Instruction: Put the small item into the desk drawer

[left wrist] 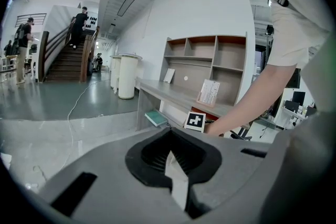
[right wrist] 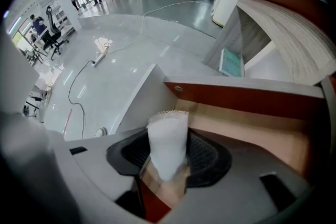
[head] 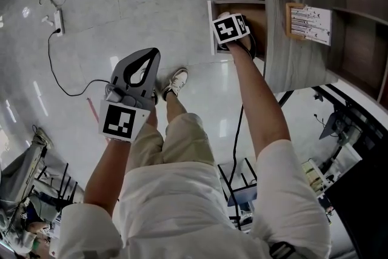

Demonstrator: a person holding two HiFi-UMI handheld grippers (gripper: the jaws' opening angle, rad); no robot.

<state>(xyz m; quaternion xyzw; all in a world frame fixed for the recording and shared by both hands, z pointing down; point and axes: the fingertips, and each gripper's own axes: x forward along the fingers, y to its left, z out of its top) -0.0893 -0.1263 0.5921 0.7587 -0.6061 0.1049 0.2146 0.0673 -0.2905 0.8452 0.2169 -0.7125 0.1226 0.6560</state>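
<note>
The small item [right wrist: 168, 136] is a white, net-textured roll. It stands upright between the pads of my right gripper [right wrist: 169, 159], which is shut on it. That gripper [head: 233, 44] points down into the open desk drawer [head: 213, 26], over its light wooden floor [right wrist: 252, 136] just behind the red-brown wall [right wrist: 247, 98]. In the head view the marker cube hides the item. My left gripper [head: 151, 59] hangs to the left over the floor, away from the desk [head: 297, 27]. Its jaws meet at the tips with nothing held [left wrist: 170, 159].
A card stand [head: 309, 24] sits on the desk top, with shelves behind it [left wrist: 210, 55]. A teal book [right wrist: 231, 63] lies on the shelf under the desk. A power strip with its cable [head: 57, 22] lies on the shiny floor at the left. My shoe [head: 176, 82] is below the drawer.
</note>
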